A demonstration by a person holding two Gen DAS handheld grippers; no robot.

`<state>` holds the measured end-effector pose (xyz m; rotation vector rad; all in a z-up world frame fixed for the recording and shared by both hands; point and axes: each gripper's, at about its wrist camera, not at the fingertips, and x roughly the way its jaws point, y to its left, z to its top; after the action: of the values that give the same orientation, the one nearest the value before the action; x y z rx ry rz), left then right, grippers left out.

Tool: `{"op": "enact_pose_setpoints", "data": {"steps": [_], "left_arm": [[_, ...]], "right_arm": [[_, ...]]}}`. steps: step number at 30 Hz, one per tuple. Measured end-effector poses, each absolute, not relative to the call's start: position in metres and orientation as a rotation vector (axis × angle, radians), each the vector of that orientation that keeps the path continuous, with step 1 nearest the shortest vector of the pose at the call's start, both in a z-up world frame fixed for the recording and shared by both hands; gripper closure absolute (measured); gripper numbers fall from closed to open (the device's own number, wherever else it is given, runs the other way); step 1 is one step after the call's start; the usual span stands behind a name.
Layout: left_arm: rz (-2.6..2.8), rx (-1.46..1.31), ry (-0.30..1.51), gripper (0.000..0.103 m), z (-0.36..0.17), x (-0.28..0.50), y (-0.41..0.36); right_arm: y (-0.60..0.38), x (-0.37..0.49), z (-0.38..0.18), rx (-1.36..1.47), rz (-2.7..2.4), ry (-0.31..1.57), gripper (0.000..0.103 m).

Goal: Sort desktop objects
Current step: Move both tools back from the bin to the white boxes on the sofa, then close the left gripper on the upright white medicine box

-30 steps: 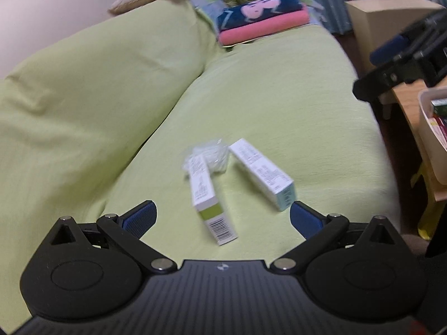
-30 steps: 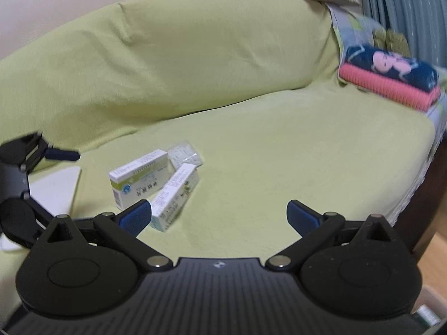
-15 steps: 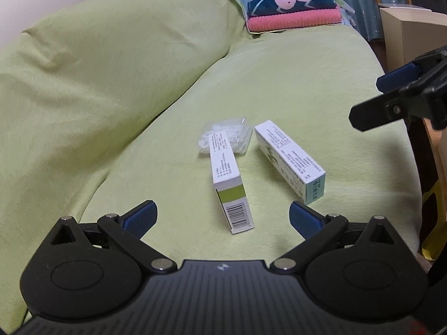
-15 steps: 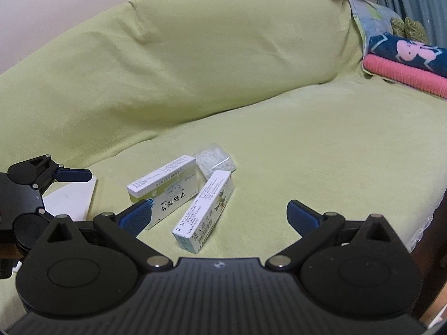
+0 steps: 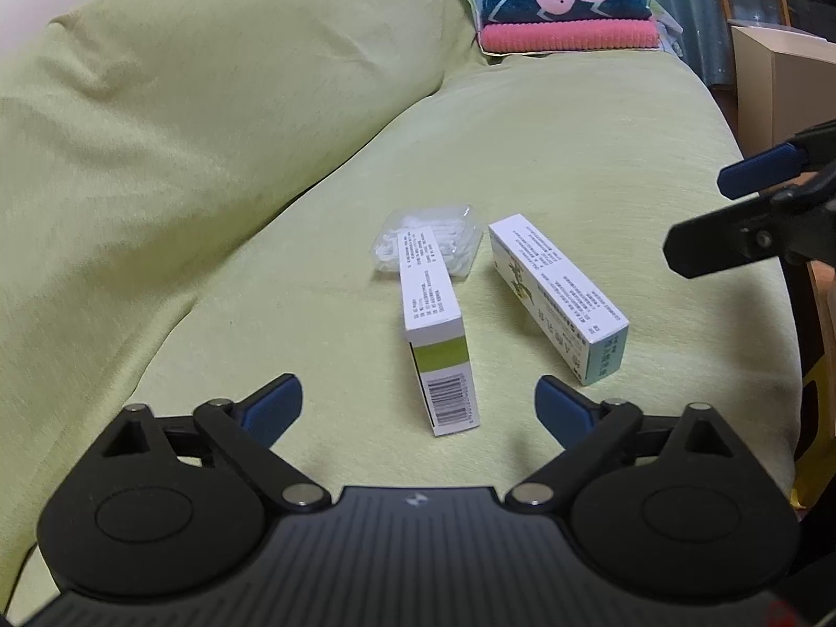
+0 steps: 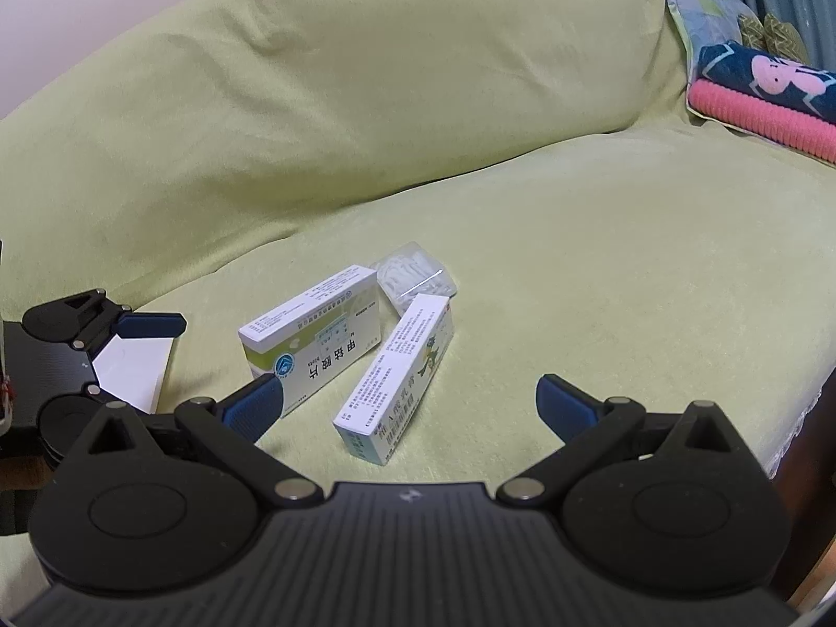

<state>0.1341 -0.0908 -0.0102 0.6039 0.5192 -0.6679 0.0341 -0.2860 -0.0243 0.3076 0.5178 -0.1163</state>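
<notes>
Two medicine boxes lie on the green sofa seat. The green-banded box [image 5: 438,334] [image 6: 313,337] stands on its long edge, one end against a clear packet of cotton swabs [image 5: 433,240] [image 6: 415,277]. The blue-ended box [image 5: 559,295] [image 6: 399,381] lies beside it. My left gripper [image 5: 418,405] is open and empty, just short of the green-banded box. My right gripper [image 6: 402,402] is open and empty, with the blue-ended box between its fingers' line. Each gripper shows in the other's view, the right [image 5: 757,214] and the left [image 6: 94,334].
The sofa [image 5: 575,130] has a tall back cushion [image 6: 366,104]. Folded pink and navy towels [image 5: 569,15] [image 6: 768,99] lie at its far end. A white flat object [image 6: 136,371] lies near the left gripper. A cardboard box [image 5: 784,78] stands beyond the sofa's edge.
Both grippers have moved closer to the boxes, which now look larger and nearer the fingers. The boxes and packet have not moved.
</notes>
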Motion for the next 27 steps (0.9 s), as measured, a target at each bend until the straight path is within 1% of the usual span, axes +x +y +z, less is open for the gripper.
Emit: {"op": "enact_pose_setpoints", "data": {"steps": [5, 9, 11, 13, 15, 19, 22, 24, 27], "left_arm": [[-0.665, 0.594, 0.530, 0.018, -0.013, 0.142, -0.098], [-0.670, 0.571, 0.550, 0.034, -0.015, 0.149, -0.102], [-0.674, 0.559, 0.561, 0.038, -0.016, 0.151, -0.104], [-0.674, 0.548, 0.571, 0.044, -0.017, 0.154, -0.105], [-0.675, 0.532, 0.583, 0.052, -0.018, 0.157, -0.106], [-0.675, 0.522, 0.592, 0.054, -0.020, 0.159, -0.106], [-0.673, 0.518, 0.596, 0.062, -0.020, 0.159, -0.106], [-0.670, 0.513, 0.598, 0.071, -0.021, 0.160, -0.105], [-0.673, 0.505, 0.601, 0.073, -0.022, 0.161, -0.105]], "right_arm": [[-0.285, 0.034, -0.025, 0.307, -0.116, 0.517, 0.001], [-0.288, 0.034, -0.026, 0.316, -0.124, 0.519, 0.001], [-0.289, 0.033, -0.026, 0.323, -0.128, 0.521, 0.001], [-0.290, 0.034, -0.027, 0.327, -0.129, 0.525, 0.001], [-0.290, 0.034, -0.027, 0.327, -0.128, 0.528, 0.001], [-0.289, 0.036, -0.027, 0.324, -0.117, 0.537, 0.001], [-0.289, 0.038, -0.028, 0.328, -0.113, 0.541, 0.001], [-0.289, 0.039, -0.028, 0.329, -0.111, 0.543, 0.001], [-0.289, 0.040, -0.028, 0.328, -0.110, 0.545, 0.001]]}}
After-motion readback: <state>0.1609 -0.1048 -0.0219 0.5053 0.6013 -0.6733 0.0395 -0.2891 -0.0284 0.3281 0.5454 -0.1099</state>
